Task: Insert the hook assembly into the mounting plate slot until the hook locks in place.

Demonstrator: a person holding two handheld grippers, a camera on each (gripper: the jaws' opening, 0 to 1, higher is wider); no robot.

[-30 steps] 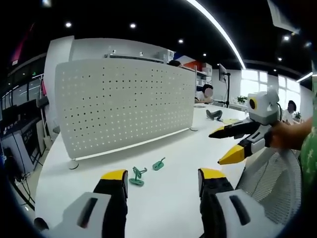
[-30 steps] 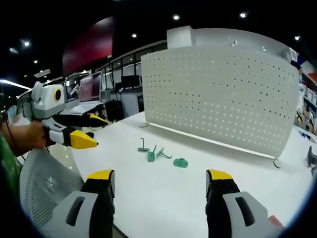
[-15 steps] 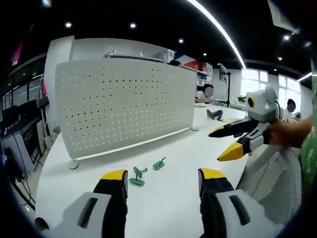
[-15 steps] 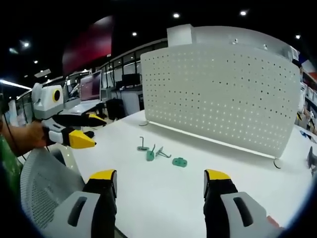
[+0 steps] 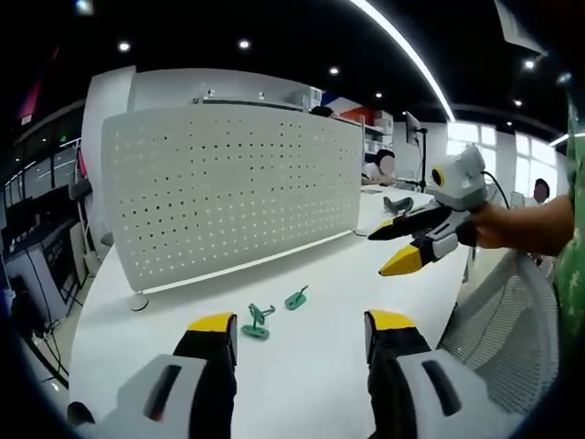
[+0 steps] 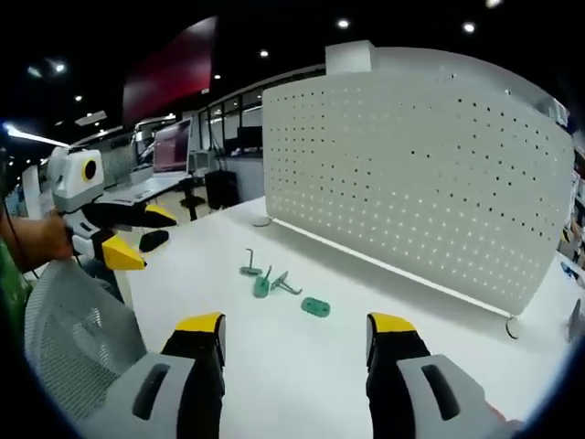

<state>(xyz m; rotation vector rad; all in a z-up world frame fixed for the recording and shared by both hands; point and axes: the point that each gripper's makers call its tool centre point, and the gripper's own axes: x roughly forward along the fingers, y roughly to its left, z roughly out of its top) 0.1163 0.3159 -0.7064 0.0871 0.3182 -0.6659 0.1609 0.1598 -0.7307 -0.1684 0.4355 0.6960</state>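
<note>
Small green parts lie loose on the white table (image 5: 320, 384). A flat green mounting plate (image 6: 315, 306) sits apart to the right of a cluster of hook pieces (image 6: 265, 282). In the left gripper view the hook pieces (image 5: 257, 323) lie just ahead of the jaws, with the plate (image 5: 295, 298) a little beyond. My left gripper (image 5: 302, 322) is open and holds nothing; it appears again at the left of the right gripper view (image 6: 142, 238). My right gripper (image 6: 292, 322) is open and holds nothing; it hovers above the table at the right (image 5: 388, 249).
A tall white pegboard panel (image 5: 228, 197) stands upright on the table behind the parts (image 6: 411, 174). A grey mesh chair back (image 5: 507, 329) stands at the table's near edge (image 6: 73, 329). A person's hand (image 5: 521, 229) holds the right gripper. Office desks and monitors lie beyond.
The right gripper has moved out over the table, toward the pegboard and the green parts. The left gripper has barely moved. The parts lie where they were.
</note>
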